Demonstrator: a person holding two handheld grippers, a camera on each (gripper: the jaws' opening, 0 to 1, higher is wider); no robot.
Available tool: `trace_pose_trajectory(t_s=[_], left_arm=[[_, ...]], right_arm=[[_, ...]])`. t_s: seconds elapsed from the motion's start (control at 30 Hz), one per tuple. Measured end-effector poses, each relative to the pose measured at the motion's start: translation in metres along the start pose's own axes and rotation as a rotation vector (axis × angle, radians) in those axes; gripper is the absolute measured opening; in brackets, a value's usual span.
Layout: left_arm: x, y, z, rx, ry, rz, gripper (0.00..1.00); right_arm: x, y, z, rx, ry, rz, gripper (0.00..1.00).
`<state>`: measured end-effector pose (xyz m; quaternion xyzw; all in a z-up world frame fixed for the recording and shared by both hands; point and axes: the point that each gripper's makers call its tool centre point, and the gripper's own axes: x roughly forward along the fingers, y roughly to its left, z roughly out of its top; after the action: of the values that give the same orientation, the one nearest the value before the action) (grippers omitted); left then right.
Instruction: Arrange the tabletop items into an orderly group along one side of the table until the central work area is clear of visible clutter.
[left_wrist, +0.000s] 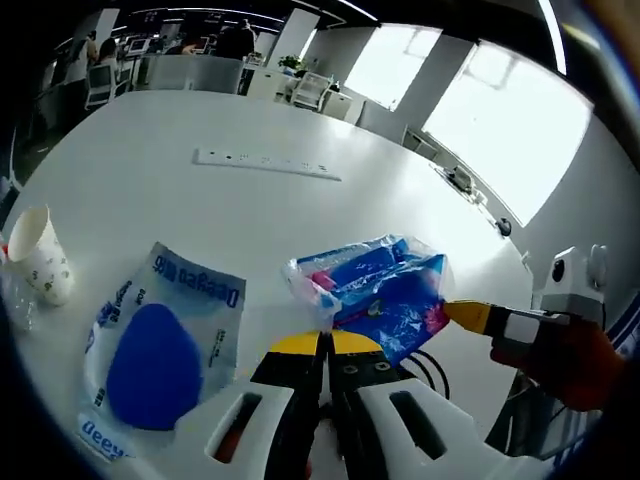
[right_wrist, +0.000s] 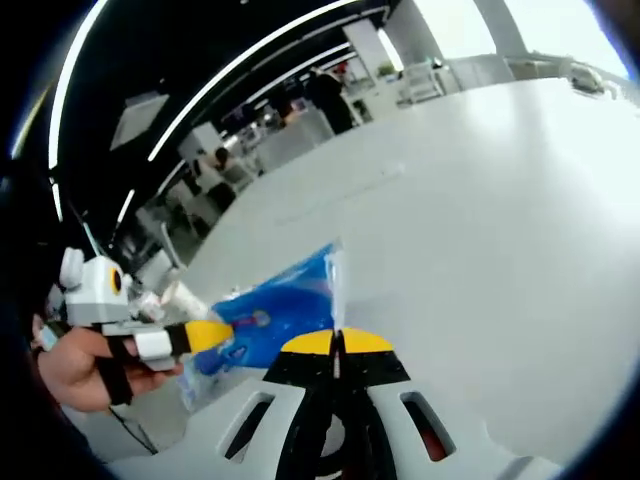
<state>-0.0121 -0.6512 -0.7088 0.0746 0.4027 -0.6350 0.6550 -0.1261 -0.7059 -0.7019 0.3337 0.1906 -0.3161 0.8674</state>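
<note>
A blue plastic packet (left_wrist: 385, 290) with red and white print lies crumpled on the white table (left_wrist: 200, 210). My left gripper (left_wrist: 325, 345) has its yellow-tipped jaws shut on the packet's clear near edge. My right gripper (left_wrist: 462, 315), held by a hand, comes in from the right and pinches the packet's right edge. In the right gripper view the same packet (right_wrist: 275, 310) stretches between my right gripper (right_wrist: 338, 342), shut on its upturned corner, and the left gripper (right_wrist: 210, 335).
A flat white pouch with a blue oval (left_wrist: 160, 350) lies left of the packet. A paper cup (left_wrist: 40, 255) stands near the left edge. A white power strip (left_wrist: 265, 163) lies farther back. Desks, chairs and people are beyond the table.
</note>
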Motion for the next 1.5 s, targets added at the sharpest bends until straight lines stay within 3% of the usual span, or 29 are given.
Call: trace_pose_trajectory(t_s=[0.5,1.03,1.5], left_arm=[[0.032,-0.004,0.011,0.024,0.018,-0.004,0.0],[0.06,-0.007,0.0,0.009,0.062,0.008,0.0],[0.067,-0.012,-0.009,-0.006,0.095,0.003,0.01]], right_arm=[[0.016,-0.026,0.005,0.025,0.013,-0.021,0.0],[0.025,-0.056,-0.006,0.057,0.051,-0.056,0.0],[0.032,-0.069,-0.011,0.071,0.077,-0.082,0.0]])
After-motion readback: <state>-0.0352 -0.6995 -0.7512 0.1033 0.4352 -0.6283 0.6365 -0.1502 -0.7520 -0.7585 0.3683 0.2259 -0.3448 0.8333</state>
